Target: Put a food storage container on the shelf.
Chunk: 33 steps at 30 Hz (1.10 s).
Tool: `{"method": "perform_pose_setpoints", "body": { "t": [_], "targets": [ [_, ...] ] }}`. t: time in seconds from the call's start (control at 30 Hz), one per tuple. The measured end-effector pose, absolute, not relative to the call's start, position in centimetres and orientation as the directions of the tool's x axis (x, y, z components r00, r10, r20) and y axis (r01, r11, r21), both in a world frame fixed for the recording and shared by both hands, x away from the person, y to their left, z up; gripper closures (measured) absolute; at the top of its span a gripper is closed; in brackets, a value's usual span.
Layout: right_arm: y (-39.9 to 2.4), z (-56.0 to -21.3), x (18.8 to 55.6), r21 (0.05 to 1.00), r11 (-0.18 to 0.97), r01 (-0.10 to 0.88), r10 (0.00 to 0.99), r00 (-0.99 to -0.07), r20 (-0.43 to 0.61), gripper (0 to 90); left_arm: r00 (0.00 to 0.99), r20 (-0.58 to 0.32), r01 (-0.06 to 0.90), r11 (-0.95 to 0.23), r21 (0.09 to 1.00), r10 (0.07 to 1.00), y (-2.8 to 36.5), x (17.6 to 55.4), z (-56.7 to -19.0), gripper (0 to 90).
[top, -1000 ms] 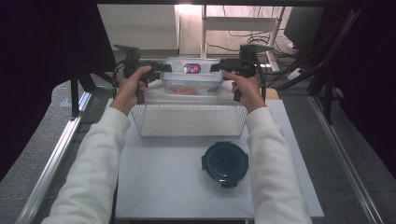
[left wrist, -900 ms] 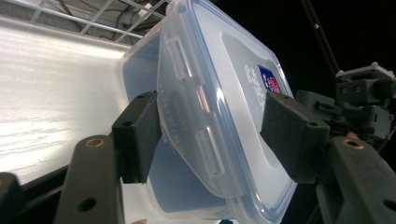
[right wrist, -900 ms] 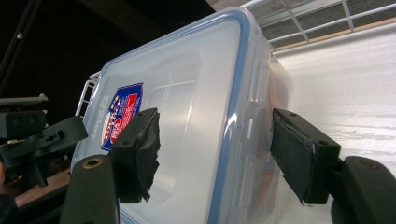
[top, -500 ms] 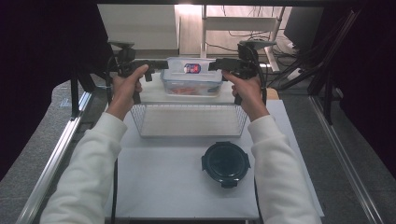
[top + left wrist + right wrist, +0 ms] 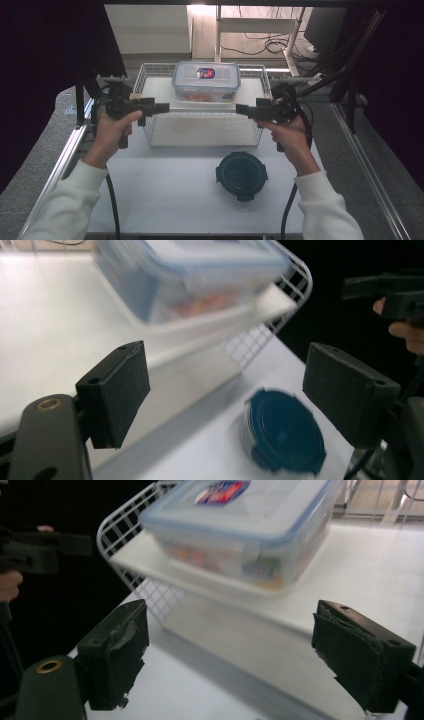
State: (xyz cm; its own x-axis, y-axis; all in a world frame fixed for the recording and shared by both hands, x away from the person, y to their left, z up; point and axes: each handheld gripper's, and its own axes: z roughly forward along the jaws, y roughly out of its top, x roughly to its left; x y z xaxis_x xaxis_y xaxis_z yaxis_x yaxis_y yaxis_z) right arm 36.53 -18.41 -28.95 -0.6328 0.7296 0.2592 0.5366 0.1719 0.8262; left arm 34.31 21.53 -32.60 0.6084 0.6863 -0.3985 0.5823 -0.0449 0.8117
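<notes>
A clear rectangular box with a blue-rimmed lid (image 5: 206, 80) (image 5: 190, 275) (image 5: 240, 525) rests at the back of a white wire basket (image 5: 200, 131). My left gripper (image 5: 162, 106) (image 5: 232, 385) hovers level by the basket's left side, pointing right. It is open and its jaws have just spread wide and eased back slightly, with nothing between them. My right gripper (image 5: 241, 109) (image 5: 240, 650) mirrors it at the basket's right side, pointing left. It is open too, its jaws also just widened then narrowed a little, holding nothing.
A round dark teal lidded container (image 5: 241, 175) (image 5: 285, 440) sits on the white table (image 5: 165, 195) in front of the basket, right of centre. Metal rails (image 5: 65, 155) run along both table sides. Cables trail from both grippers toward the near edge.
Both grippers were at the ends of the box a second ago. They have opened, left it in the basket, and drawn back toward the person and outward.
</notes>
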Motion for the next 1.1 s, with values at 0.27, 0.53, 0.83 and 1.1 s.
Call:
{"method": "perform_pose_setpoints", "body": {
  "t": [0.27, 0.53, 0.83, 1.1],
  "targets": [
    [-20.4, -32.8, 31.4, 0.848, 0.210, 0.486, 0.714, -0.669, 0.206, 20.2, 0.629, -0.355, 0.571, -0.101, 0.815, 0.691, 21.9, 29.6, -36.0, 18.7],
    [-21.7, -37.1, 28.9, 0.831, 0.239, 0.502, 0.718, -0.668, 0.196, 25.5, 0.608, -0.329, 0.579, -0.120, 0.807, 0.723, 22.4, 26.6, -39.9, 19.0],
    [-22.5, -40.4, 27.6, 0.798, 0.245, 0.550, 0.723, -0.652, 0.228, 26.2, 0.584, -0.333, 0.632, -0.157, 0.759, 0.740, 21.9, 25.1, -44.0, 18.8],
    [-22.4, -41.1, 27.1, 0.791, 0.246, 0.560, 0.728, -0.646, 0.230, 27.4, 0.567, -0.325, 0.644, -0.162, 0.747, 0.757, 21.9, 24.8, -45.6, 18.6]
  ]
}}
